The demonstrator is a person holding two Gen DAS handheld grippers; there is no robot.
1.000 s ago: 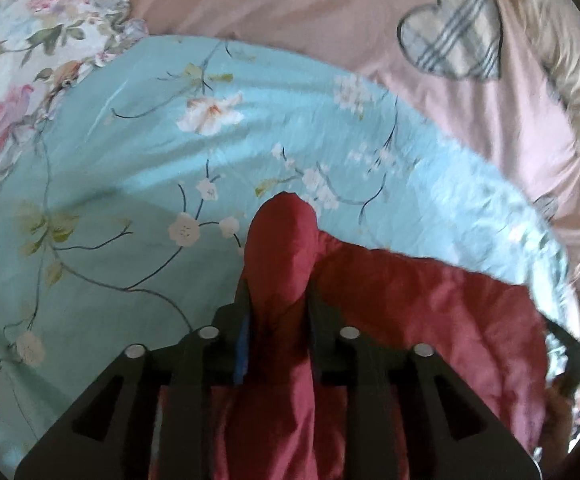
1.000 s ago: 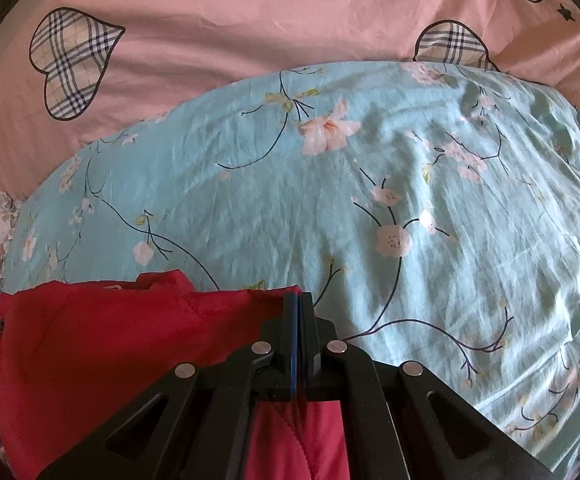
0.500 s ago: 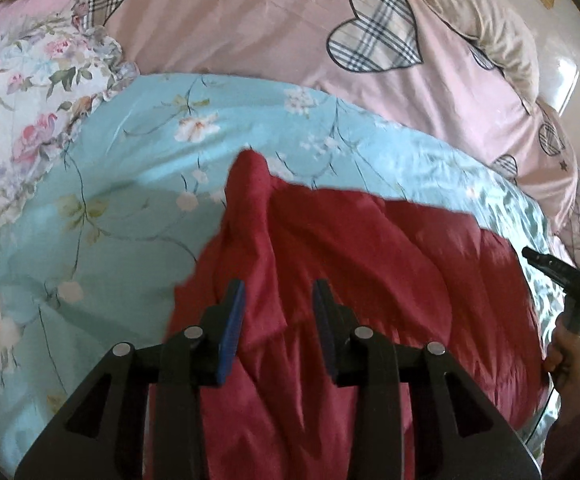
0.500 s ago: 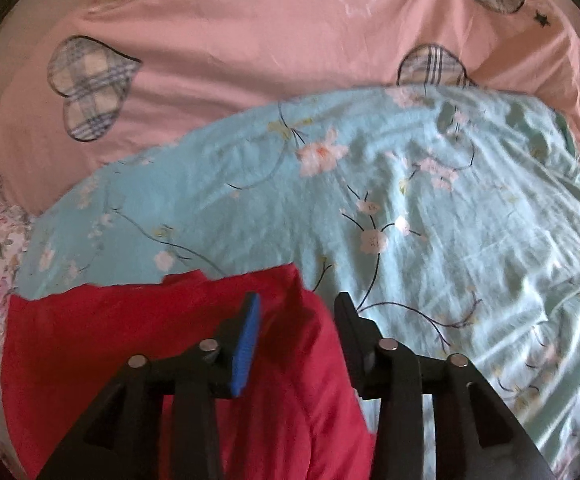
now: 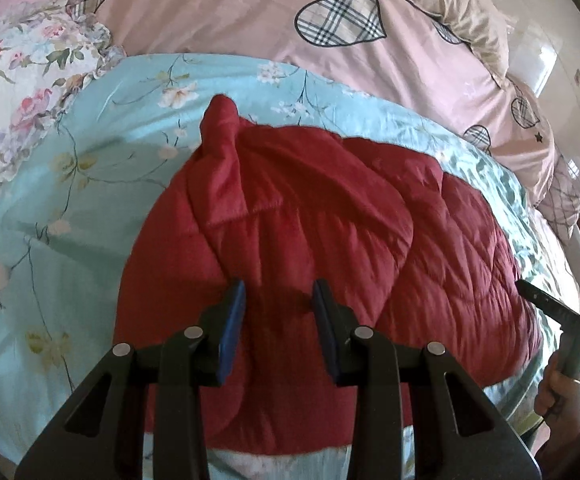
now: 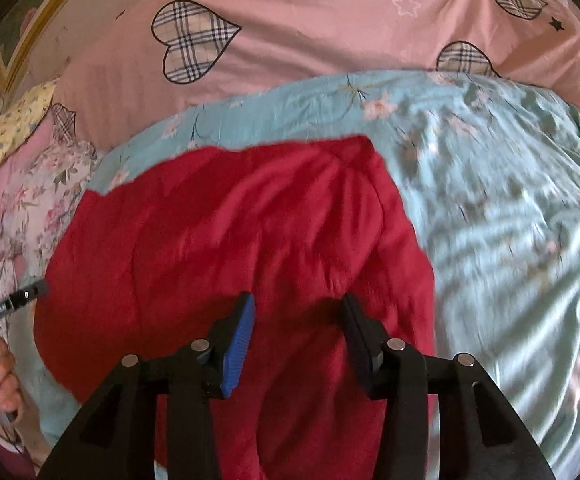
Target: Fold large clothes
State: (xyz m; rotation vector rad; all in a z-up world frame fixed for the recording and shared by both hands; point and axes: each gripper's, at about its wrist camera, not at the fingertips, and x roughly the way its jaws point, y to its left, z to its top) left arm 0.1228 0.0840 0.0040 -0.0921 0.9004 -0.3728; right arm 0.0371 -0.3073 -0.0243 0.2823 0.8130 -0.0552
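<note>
A pink sheet (image 5: 218, 12) with plaid hearts fills the far part of both views, its edges cut off by the lens rim. On top of it, nearer the claws, lies a teal quilt (image 5: 70, 184) printed with blossoms; in the right wrist view its right side (image 6: 509, 240) is smeared by blur and the print there is hard to make out.

A red padded jacket (image 5: 309, 220) lies on the quilt, directly ahead of and under both claws. Its near edge is hidden behind the claw bodies in both views. From the left wrist view one corner stands up in a peak ahead and slightly left of the claw, and a folded flap lies across the middle. In the right wrist view the jacket (image 6: 230, 240) spreads ahead and to the left of the claw.

A floral pillow (image 5: 14, 80) sits far left of the left claw, partly cut off.

The left claw (image 5: 280, 316) is spread wide, nothing between its fingers, above the jacket. The right claw (image 6: 297, 332) is likewise wide and empty, above the jacket; whether either touches the cloth cannot be told.

Each view catches the other claw only at the frame edge, with the hand (image 5: 561, 396) gripping it partly cut off.
</note>
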